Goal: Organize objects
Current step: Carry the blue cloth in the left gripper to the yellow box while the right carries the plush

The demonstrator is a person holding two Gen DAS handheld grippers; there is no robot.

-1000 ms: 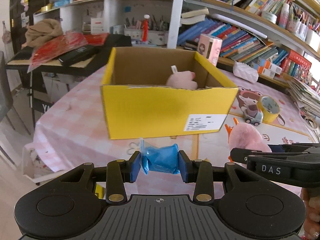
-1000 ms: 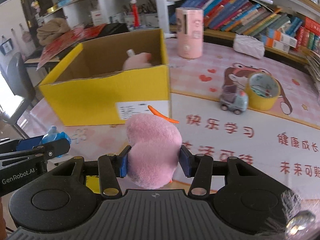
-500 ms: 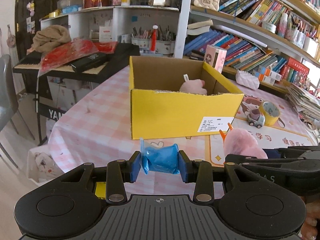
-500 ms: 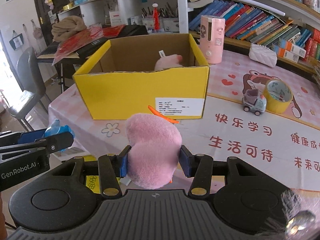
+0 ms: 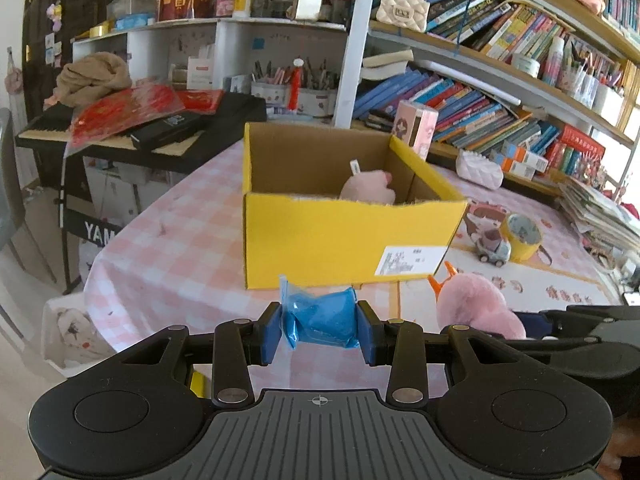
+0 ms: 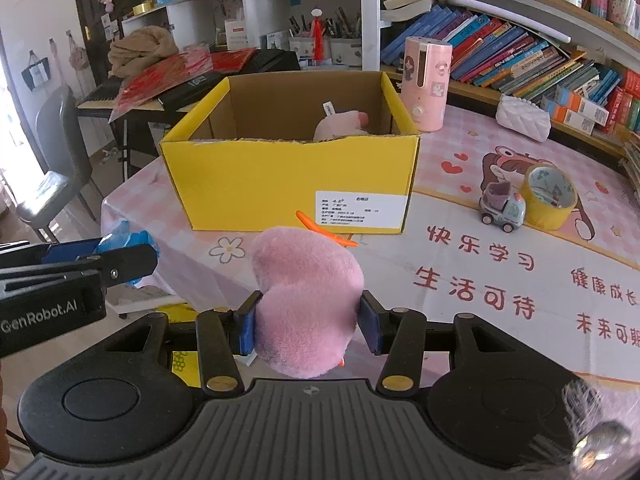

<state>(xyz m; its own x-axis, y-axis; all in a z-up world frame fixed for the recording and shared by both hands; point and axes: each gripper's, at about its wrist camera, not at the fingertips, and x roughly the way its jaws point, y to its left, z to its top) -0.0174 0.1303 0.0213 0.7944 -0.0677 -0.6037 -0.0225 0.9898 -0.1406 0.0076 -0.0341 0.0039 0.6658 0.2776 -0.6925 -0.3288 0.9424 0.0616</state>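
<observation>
A cluttered study with packed bookshelves [image 6: 520, 56] surrounds a pink checked tabletop [image 5: 172, 240] bearing an open yellow cardboard box [image 6: 288, 184]. The left hand-held gripper [image 5: 319, 326] pinches a blue bag [image 5: 324, 318] and the right hand-held gripper [image 6: 308, 326] squeezes a pink plush toy [image 6: 306, 292], both short of the box. This looks like the carry step; next, each load needs lifting over the near wall and releasing beside the plush [image 6: 340, 126] already inside.

The left gripper [image 6: 120, 258] bore "GenRobot.AI" on its side; the table mat [image 6: 500, 280] read 快乐学习, 生活可待, 健康成长; "YAM" showed on the keyboard stand [image 5: 96, 234]; the yellow box [image 6: 280, 184] label's print was illegible
</observation>
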